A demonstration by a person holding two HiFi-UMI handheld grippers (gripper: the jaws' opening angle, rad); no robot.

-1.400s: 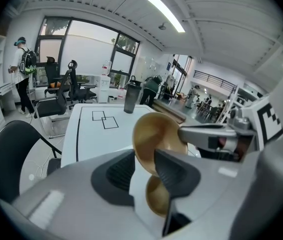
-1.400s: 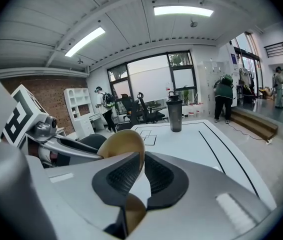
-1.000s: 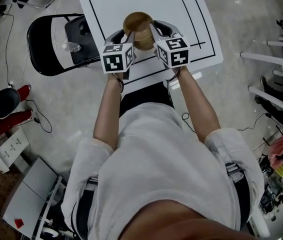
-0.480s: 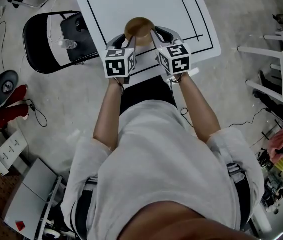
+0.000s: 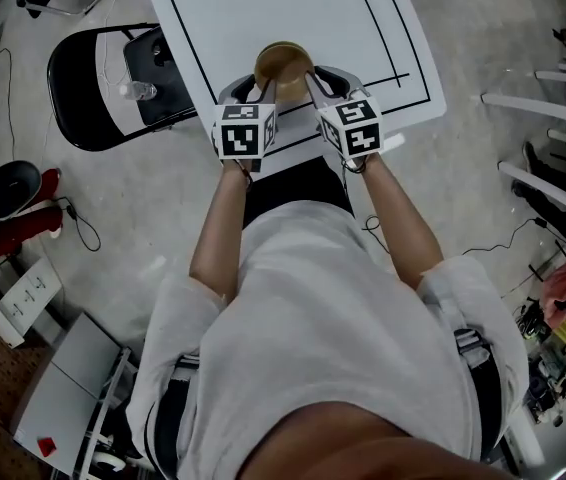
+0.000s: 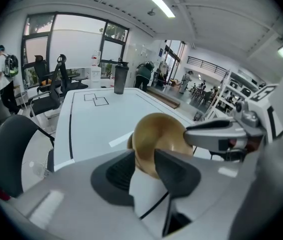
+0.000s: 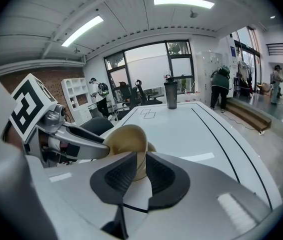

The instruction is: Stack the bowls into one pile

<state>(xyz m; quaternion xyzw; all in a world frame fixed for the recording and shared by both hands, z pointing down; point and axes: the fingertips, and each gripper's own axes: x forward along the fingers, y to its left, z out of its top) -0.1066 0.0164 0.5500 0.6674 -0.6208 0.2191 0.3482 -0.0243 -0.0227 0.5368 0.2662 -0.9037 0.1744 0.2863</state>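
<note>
White table (image 5: 363, 18), bowl (image 5: 284, 63) low over it. Left gripper (image 6: 144, 156) jaws wide astride rim; right gripper (image 7: 140, 159) opening, rim between. Risk: pulling away snags rim, tips bowl.

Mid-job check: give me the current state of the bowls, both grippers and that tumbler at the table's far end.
Top bowl: upright, nested in another beneath.
Lower bowl: mostly hidden, only a sliver of rim shows.
Left gripper: open, astride the upper rim.
Right gripper: jaws opening, same rim between them.
Tumbler: upright, lid on.
</note>
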